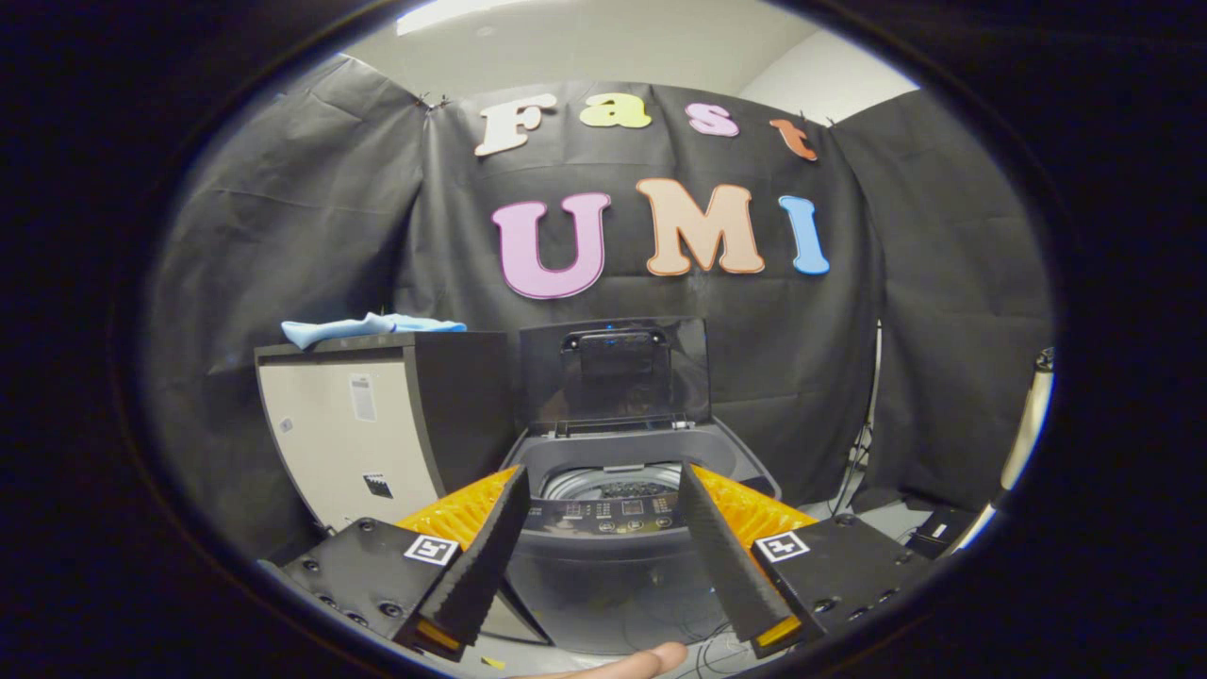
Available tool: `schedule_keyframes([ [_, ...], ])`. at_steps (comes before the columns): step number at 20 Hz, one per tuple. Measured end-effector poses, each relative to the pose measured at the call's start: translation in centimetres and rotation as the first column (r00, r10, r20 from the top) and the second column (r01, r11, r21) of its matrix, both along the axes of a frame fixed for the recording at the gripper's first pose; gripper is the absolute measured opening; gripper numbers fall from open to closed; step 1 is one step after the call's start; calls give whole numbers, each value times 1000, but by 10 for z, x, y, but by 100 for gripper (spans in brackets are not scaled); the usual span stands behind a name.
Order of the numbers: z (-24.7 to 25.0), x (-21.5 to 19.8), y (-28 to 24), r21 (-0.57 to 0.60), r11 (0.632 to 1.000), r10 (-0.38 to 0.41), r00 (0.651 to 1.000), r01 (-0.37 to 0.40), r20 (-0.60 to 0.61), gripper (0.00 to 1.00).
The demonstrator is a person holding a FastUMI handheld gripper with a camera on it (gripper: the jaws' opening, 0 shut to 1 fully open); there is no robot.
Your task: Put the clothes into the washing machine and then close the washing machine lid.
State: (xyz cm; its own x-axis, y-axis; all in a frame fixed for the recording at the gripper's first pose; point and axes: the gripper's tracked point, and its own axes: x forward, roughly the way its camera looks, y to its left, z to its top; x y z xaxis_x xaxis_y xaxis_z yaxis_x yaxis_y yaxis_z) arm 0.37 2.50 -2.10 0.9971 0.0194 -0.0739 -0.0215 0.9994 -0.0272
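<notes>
Before the booth wall, washing machine (613, 509) lid (615, 372) upright, tool (603, 481) spread wide, empty.

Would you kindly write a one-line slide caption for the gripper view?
Open tool facing a top-load washing machine with raised lid; light-blue clothes lie on the cabinet beside it.

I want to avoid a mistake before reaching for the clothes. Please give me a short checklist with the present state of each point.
1. Washing machine lid raised: ok.
2. Gripper fingers open, nothing between them: ok.
3. Blue cloth lies on the cabinet beside the machine: ok.
4. Cloth within the fingers: not ok, it lies beyond them.
5. Drum free of other items: cannot tell.
</notes>
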Motion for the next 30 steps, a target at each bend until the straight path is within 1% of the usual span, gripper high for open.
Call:
schedule_keyframes([
  [3,1,5,0,-17,1000,-20,1000,20,-21,98],
  [5,8,9,2,-24,999,-29,1000,28,-5,98],
  [8,14,15,16,-14,1000,-27,1000,27,1,98],
  [10,31,24,29,2,999,-47,999,47,8,98],
  [13,69,50,79,17,1000,11,1000,-11,27,98],
  [15,97,70,104,-15,1000,20,999,-20,29,98],
  [16,115,81,121,-12,999,35,999,-35,37,98],
  [18,150,106,155,3,998,67,996,-68,66,98],
  [21,184,152,207,17,994,109,993,-110,41,99],
  [22,190,164,221,14,994,105,994,-106,13,99],
  [25,209,198,279,-41,986,161,987,-162,-24,99],
  [27,218,219,304,-63,985,158,986,-161,-44,99],
  [28,213,228,323,-52,981,185,980,-189,-73,99],
  [30,195,249,347,-39,978,195,970,-203,-147,99],
])
